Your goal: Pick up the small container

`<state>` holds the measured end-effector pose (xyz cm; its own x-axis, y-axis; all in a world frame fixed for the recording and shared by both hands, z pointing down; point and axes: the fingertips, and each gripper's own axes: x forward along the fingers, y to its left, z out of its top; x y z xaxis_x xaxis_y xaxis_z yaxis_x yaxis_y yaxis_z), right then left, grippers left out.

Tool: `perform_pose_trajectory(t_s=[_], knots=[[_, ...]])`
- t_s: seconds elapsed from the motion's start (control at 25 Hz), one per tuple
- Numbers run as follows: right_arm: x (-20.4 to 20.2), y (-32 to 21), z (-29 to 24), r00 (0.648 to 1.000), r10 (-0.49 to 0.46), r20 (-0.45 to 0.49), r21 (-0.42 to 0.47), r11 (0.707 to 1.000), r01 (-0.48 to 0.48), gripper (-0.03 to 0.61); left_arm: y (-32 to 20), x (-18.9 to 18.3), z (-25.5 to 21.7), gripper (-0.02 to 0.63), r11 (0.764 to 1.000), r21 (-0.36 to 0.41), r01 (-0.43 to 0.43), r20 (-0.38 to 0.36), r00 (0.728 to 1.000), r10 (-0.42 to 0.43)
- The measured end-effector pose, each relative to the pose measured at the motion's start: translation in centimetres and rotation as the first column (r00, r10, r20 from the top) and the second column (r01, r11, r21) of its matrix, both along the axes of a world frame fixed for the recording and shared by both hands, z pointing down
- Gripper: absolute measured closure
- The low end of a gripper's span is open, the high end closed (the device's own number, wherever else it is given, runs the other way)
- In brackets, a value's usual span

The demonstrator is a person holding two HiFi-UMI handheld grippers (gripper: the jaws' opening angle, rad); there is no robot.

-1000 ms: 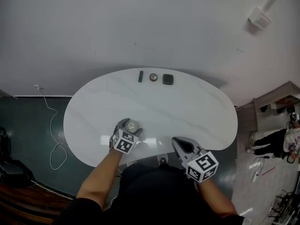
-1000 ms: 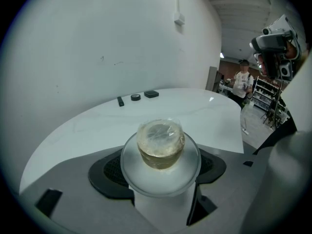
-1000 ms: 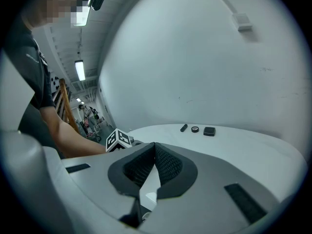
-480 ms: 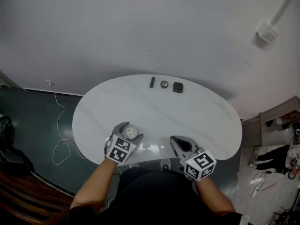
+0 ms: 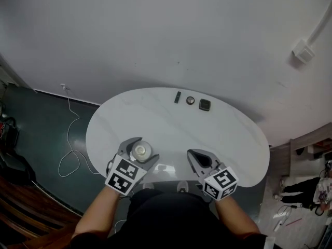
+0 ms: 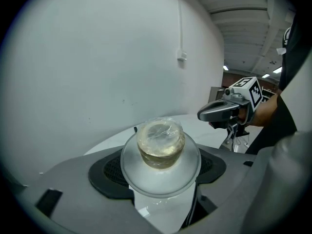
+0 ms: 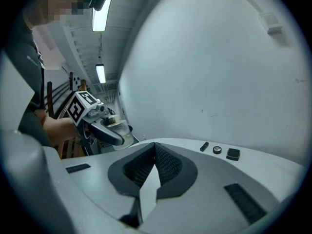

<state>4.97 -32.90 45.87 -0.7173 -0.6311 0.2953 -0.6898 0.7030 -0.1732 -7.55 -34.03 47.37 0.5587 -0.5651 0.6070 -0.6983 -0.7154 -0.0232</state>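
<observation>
The small container (image 5: 141, 151) is a clear round tub with a pale lid, seen close up in the left gripper view (image 6: 161, 143). My left gripper (image 5: 139, 155) is shut on it, one jaw on each side, near the front left edge of the white oval table (image 5: 223, 134). The tub looks lifted a little off the tabletop. My right gripper (image 5: 195, 158) is shut with nothing in it, low over the table's front edge. In the right gripper view its jaws (image 7: 155, 150) meet, and the left gripper (image 7: 105, 130) with the container (image 7: 119, 126) shows at the left.
At the table's far side lie a black stick (image 5: 177, 97), a small round case (image 5: 190, 100) and a black square case (image 5: 205, 105). A white cable (image 5: 70, 134) trails on the dark floor at the left. A person (image 5: 311, 196) stands at the far right.
The left gripper, shut on the container, has drawn back toward me and to the left, and the tub looks larger and higher. The right gripper has hardly moved. The head view has shifted.
</observation>
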Motion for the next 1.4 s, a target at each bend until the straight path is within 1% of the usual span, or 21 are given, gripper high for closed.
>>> perform_pose_trajectory(t_s=[0.12, 0.28, 0.56, 0.76, 1.12, 1.4], knots=[[-0.3, -0.4, -0.4, 1.0, -0.009, -0.005, 0.009, 1.0, 0.009, 0.581, 0.7, -0.6, -1.1, 0.267, 1.0, 0.009, 0.002, 0.008, 1.0, -0.002], [-0.1, -1.0, -0.9, 1.0, -0.005, -0.002, 0.025, 1.0, 0.006, 0.581, 1.5, -0.8, -1.8, 0.267, 1.0, 0.018, 0.0, 0.041, 0.999, -0.001], [-0.2, -1.0, -1.1, 1.0, 0.003, 0.005, 0.029, 1.0, -0.003, 0.581, 2.0, -0.4, -2.0, 0.267, 1.0, 0.017, -0.012, 0.038, 0.999, 0.011], [0.4, -0.9, -1.0, 0.999, 0.023, 0.028, 0.02, 1.0, -0.023, 0.581, 1.8, 0.5, -2.1, 0.267, 0.999, 0.02, -0.028, 0.039, 0.999, 0.028], [0.9, -0.3, -0.9, 0.999, 0.042, 0.021, 0.022, 0.999, -0.042, 0.581, 2.0, 0.9, -2.4, 0.267, 0.999, 0.027, -0.038, 0.029, 0.999, 0.037], [1.2, -0.1, -0.8, 0.998, 0.053, 0.021, 0.02, 0.998, -0.053, 0.581, 2.1, 1.4, -2.5, 0.267, 0.998, 0.032, -0.058, 0.038, 0.998, 0.057]])
